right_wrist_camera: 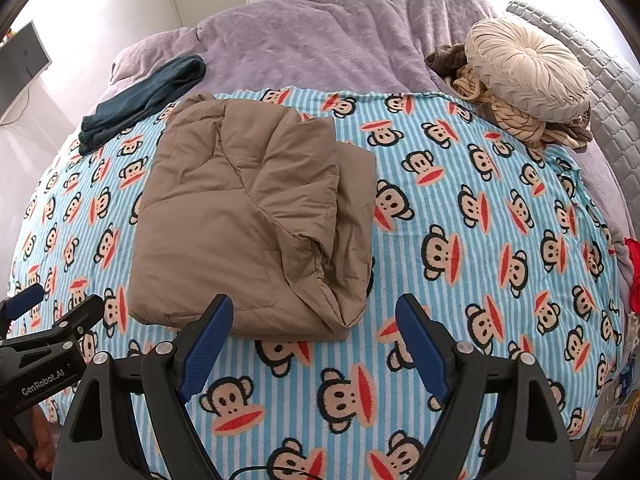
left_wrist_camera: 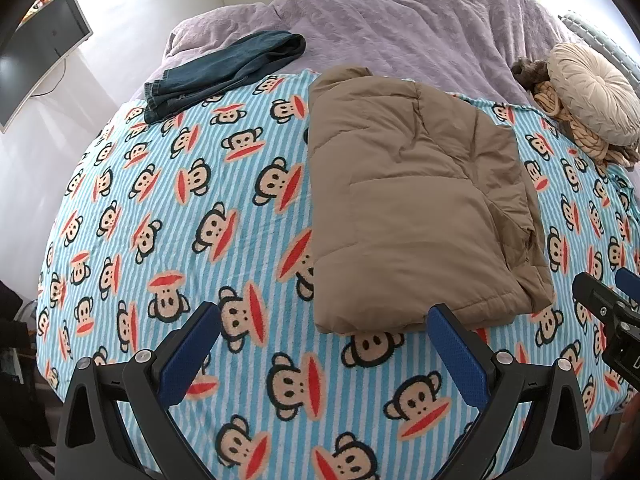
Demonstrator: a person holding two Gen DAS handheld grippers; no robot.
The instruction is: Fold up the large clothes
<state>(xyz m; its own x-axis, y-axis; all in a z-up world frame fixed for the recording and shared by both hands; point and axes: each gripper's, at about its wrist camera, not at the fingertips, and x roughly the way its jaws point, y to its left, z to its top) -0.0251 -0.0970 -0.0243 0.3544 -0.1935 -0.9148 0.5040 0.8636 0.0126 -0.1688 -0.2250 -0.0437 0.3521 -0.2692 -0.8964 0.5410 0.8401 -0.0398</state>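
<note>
A tan puffy jacket point(left_wrist_camera: 416, 208) lies folded into a compact rectangle on the blue striped monkey-print blanket point(left_wrist_camera: 192, 208); it also shows in the right wrist view point(right_wrist_camera: 248, 220). My left gripper point(left_wrist_camera: 324, 316) is open and empty, held just short of the jacket's near edge. My right gripper point(right_wrist_camera: 314, 306) is open and empty, also just short of the near edge. Each gripper shows at the edge of the other's view: the right one point(left_wrist_camera: 608, 304), the left one point(right_wrist_camera: 44, 316).
Folded dark jeans point(left_wrist_camera: 224, 68) lie at the far left on a purple bedspread point(left_wrist_camera: 400, 28). A round cream cushion point(right_wrist_camera: 528, 68) and a knotted cushion point(right_wrist_camera: 516, 120) sit at the far right. A monitor point(left_wrist_camera: 36, 48) stands left of the bed.
</note>
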